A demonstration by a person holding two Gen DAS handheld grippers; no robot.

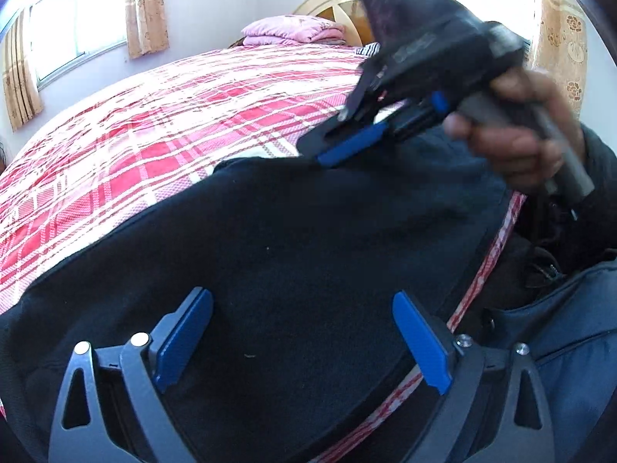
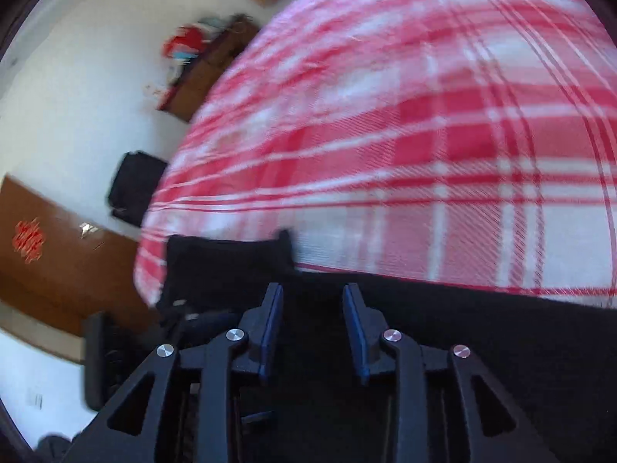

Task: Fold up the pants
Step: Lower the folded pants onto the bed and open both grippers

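Note:
Dark navy pants (image 1: 289,231) lie spread along the near edge of a bed with a red and pink plaid sheet (image 1: 173,115). My left gripper (image 1: 301,295) hovers over the cloth, open wide, with nothing between its blue pads. A person's hand (image 1: 513,146) holds my right gripper (image 1: 314,150), whose tips sit at the far edge of the pants. In the right wrist view my right gripper (image 2: 312,288) is open, its fingers a small way apart above the pants (image 2: 462,328). The pads press on nothing. A cuff or hem end (image 2: 231,258) lies just ahead on the sheet (image 2: 424,135).
A folded pink blanket (image 1: 293,31) rests by the wooden headboard (image 1: 339,4). Curtained windows (image 1: 77,31) line the back wall. A blue garment or bag (image 1: 570,328) is at the lower right. Beside the bed stand brown wooden furniture (image 2: 58,262) and a black item (image 2: 135,185).

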